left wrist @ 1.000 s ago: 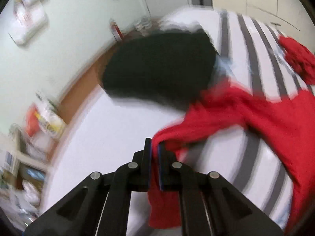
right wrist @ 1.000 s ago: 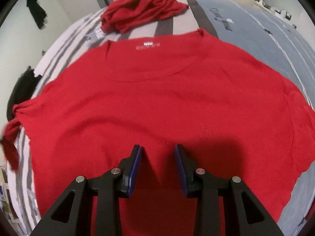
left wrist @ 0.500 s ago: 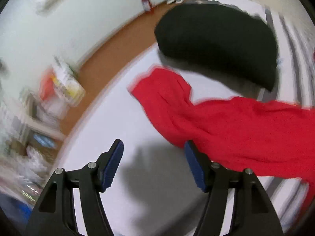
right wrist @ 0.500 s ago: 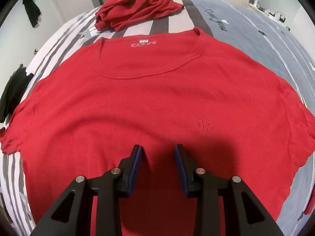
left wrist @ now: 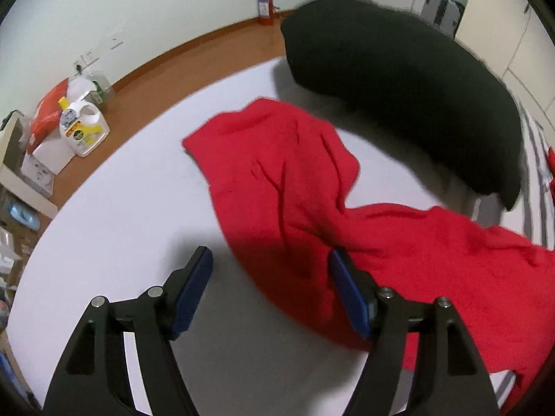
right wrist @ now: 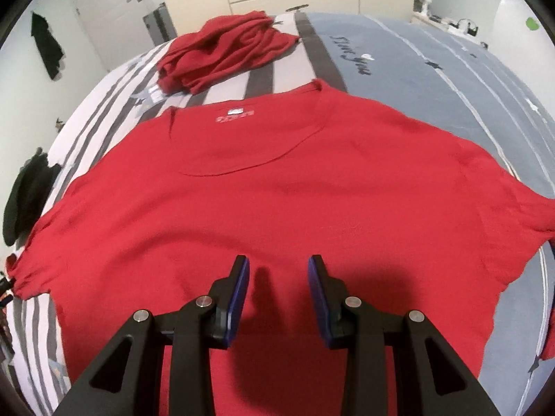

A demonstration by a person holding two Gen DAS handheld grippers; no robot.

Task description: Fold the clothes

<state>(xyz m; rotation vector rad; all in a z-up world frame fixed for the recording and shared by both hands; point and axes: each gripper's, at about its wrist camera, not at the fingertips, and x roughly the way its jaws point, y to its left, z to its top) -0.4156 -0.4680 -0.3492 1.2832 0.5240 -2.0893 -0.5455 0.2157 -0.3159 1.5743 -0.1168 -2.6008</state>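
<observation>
While both tongs gape empty, a red shirt [right wrist: 295, 201] lies spread flat on the striped bed [right wrist: 433, 79].

The left gripper [left wrist: 270, 277] hovers wide open over the rumpled sleeve [left wrist: 277, 173]; the right gripper [right wrist: 277, 287], half open, hangs above the hem, which its own body hides. A black pillow [left wrist: 399, 86] is nearby, as is a red pile [right wrist: 225, 52].

A wide bed with a grey-and-white striped cover [right wrist: 399, 79] carried a flat red T-shirt [right wrist: 277, 201] just ahead of the fingers, a crumpled red clothes heap [right wrist: 225, 55] beyond, and a black garment [right wrist: 24, 190] far left.
</observation>
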